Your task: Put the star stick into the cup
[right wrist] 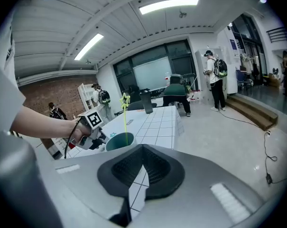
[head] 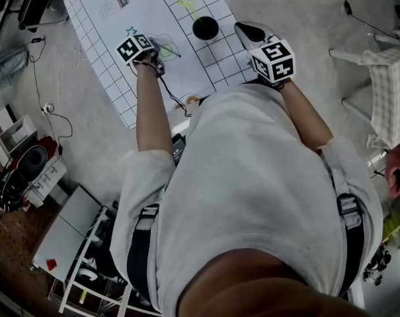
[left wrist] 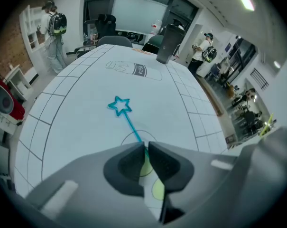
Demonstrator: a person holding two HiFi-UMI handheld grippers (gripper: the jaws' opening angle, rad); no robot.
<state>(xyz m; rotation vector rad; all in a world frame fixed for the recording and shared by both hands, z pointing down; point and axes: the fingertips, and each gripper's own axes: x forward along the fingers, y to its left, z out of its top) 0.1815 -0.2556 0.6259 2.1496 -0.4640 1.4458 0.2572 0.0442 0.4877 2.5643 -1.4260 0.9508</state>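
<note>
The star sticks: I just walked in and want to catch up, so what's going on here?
A person works over a gridded table with a gripper in each hand. The left gripper is closed on the end of a blue star stick lying flat on the table. The right gripper is shut and empty, beside the cup, where a yellow star stick already stands.

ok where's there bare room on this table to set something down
Bare mat lies between the milk drawing and the blue star stick, and on the grid squares left of both. It is crowded nearer the person: the left gripper on that stick, the cup holding a green star stick, and the right gripper beside the cup.
</note>
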